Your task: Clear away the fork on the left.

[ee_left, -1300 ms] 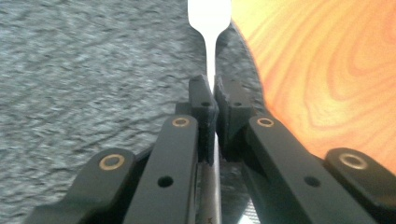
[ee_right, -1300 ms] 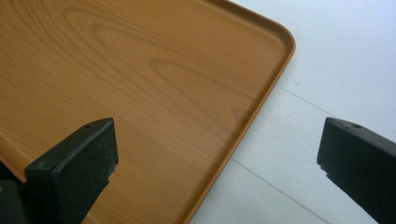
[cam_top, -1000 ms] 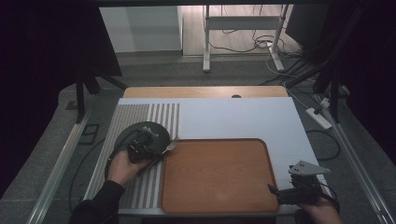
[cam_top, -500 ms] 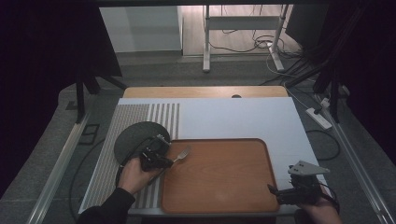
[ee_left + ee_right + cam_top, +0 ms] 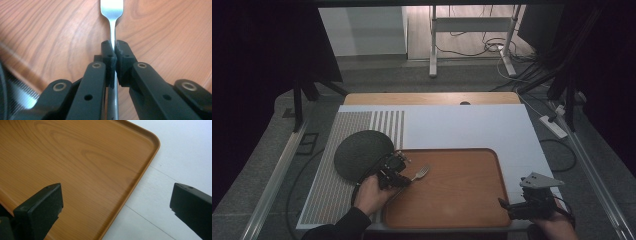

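Note:
A silver fork point(image 5: 421, 173) is gripped by its handle in my left gripper point(image 5: 405, 179), tines pointing right over the left part of the wooden tray point(image 5: 462, 195). In the left gripper view the black pads close tightly on the fork's point(image 5: 111, 10) thin neck, with wood grain of the tray point(image 5: 162, 30) beneath my left gripper point(image 5: 113, 48). My right gripper point(image 5: 507, 207) rests by the tray's near right corner. Its jaws stand wide apart with nothing between them, and the right gripper point(image 5: 116, 188) looks over the tray's corner point(image 5: 75, 157).
A dark round plate point(image 5: 362, 152) lies left of the tray on the striped part of the white mat point(image 5: 462, 125). The white mat point(image 5: 180, 150) runs on past the tray's right rim. Cables and stand legs lie on the floor beyond the table.
My left hand has carried the fork rightward, from over the dark plate to over the tray's left part. The right gripper has stayed put.

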`<state>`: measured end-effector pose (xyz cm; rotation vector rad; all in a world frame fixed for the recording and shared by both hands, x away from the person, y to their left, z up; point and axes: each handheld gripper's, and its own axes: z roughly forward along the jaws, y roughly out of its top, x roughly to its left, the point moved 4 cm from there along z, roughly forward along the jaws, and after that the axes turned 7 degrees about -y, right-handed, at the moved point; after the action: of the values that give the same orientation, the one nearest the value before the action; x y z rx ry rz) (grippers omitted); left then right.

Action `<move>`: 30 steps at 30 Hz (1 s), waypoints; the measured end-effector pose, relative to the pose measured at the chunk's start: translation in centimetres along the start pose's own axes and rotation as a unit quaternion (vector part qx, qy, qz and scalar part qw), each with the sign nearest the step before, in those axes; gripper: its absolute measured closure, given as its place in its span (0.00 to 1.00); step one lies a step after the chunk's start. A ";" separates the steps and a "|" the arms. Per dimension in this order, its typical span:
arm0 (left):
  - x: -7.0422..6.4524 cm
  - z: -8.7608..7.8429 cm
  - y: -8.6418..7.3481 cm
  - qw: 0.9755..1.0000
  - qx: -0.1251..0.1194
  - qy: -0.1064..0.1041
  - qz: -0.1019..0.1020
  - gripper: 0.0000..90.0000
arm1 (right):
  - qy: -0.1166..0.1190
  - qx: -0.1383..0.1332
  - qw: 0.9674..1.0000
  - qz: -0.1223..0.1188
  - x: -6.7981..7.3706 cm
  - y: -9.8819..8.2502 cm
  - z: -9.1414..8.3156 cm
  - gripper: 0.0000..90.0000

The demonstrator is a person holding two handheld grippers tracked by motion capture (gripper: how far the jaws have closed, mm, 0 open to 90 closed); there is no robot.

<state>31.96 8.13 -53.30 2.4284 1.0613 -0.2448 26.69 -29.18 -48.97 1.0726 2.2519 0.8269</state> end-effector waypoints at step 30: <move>1.5 0.6 0.4 0.999 -0.009 0.039 -0.010 0.98 | 0.004 0.001 1.000 -0.007 0.1 0.0 0.0 0.00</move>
<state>33.27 8.53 -54.18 2.4301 1.1166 -0.1464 26.64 -29.10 -49.00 1.0548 2.2652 0.8241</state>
